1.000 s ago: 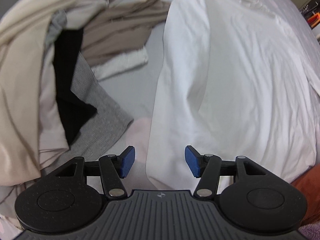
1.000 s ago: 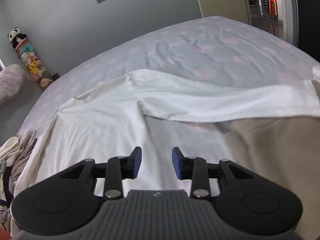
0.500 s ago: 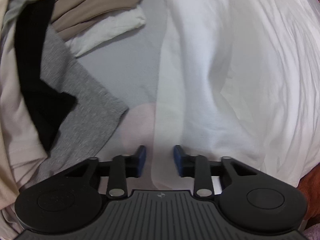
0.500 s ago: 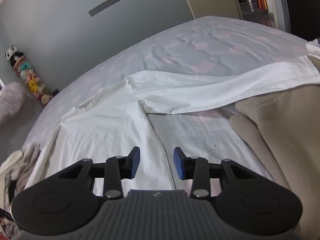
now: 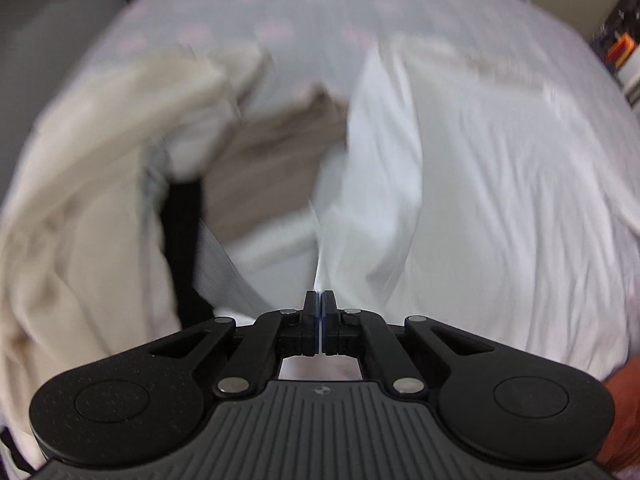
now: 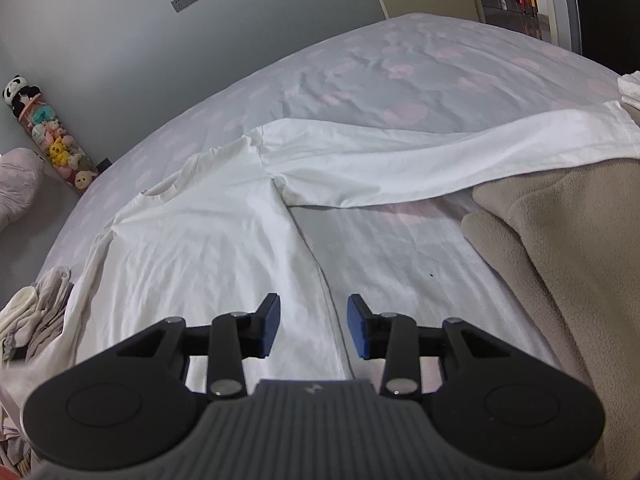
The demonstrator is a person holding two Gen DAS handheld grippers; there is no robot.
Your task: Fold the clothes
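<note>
Laundry first, over on the left: a pile of unfolded clothes (image 5: 100, 208) with cream, tan, black and grey pieces all mixed together, sitting just beside the white long-sleeve shirt (image 5: 480, 208) spread flat on the bed (image 6: 400, 64).

Left gripper (image 5: 319, 312) is clamped fully together on the shirt's left edge, with a thin ridge of white fabric running up out of the pads and pulled taut. My guess is the pinch sits right on the side edge so that side can be lifted and carried over toward the middle for the 1st fold. That view is pretty blurry, so I can't tell how much cloth is actually caught.

Right gripper (image 6: 313, 327) hangs just above the shirt's other side seam, fingers partly apart and nothing between them. Looks lined up to grab that edge, but it hasn't bitten yet.

Further right, the shirt's sleeve (image 6: 440, 160) stretches out sideways and its cuff end lies on a beige fleece blanket (image 6: 560, 260). That blanket crowds the right side and could snag the sleeve when it gets folded in. The pile on the left is close enough to get dragged along too.

Off by the wall there's a tube of plush toys (image 6: 52, 140), not in the way.
</note>
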